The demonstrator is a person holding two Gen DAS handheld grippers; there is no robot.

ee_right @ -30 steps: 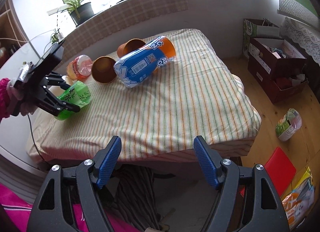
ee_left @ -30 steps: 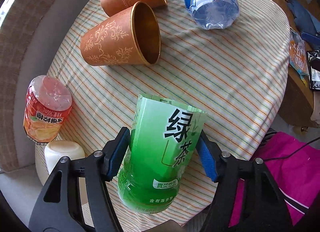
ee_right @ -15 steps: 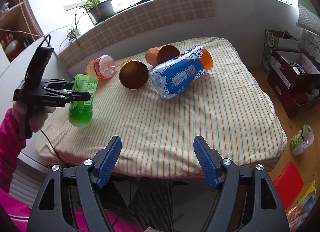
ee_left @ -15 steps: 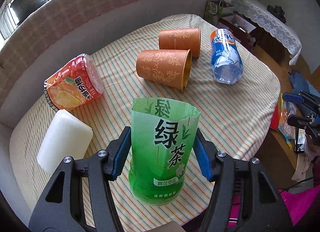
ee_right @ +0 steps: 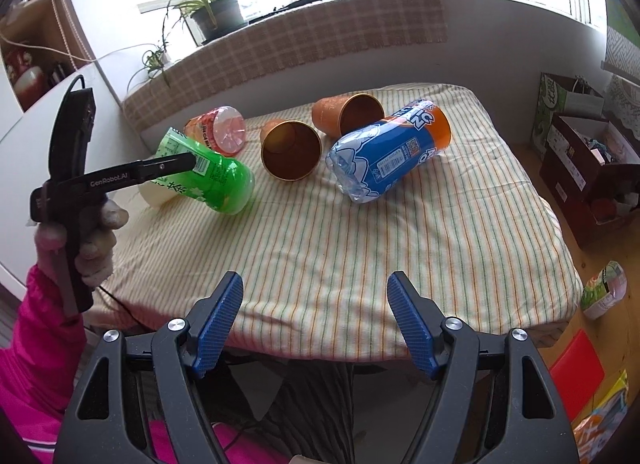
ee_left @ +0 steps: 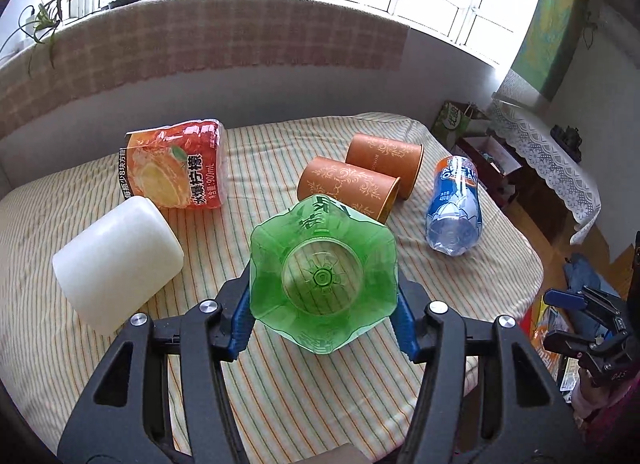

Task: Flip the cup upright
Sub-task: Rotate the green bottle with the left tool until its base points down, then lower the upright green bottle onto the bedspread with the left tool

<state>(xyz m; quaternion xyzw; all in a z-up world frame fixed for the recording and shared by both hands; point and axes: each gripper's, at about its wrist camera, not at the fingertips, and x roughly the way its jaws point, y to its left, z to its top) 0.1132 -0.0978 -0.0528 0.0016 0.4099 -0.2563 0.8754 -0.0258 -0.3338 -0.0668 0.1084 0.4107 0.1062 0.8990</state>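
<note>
My left gripper is shut on a green cut-bottle cup. In the left wrist view I look into its open mouth. In the right wrist view the green cup hangs tilted above the table's left side, open end up and to the left, base down and to the right, between the left gripper's fingers. My right gripper is open and empty at the table's near edge.
On the striped tablecloth lie two brown paper cups, a blue cut-bottle cup, a red-orange cut-bottle cup and a white cup, all on their sides. Boxes stand on the floor at right.
My left gripper has tipped the green cup from near upright to tilted, so its mouth now faces the left wrist camera. The right gripper has moved a little closer to the table.
</note>
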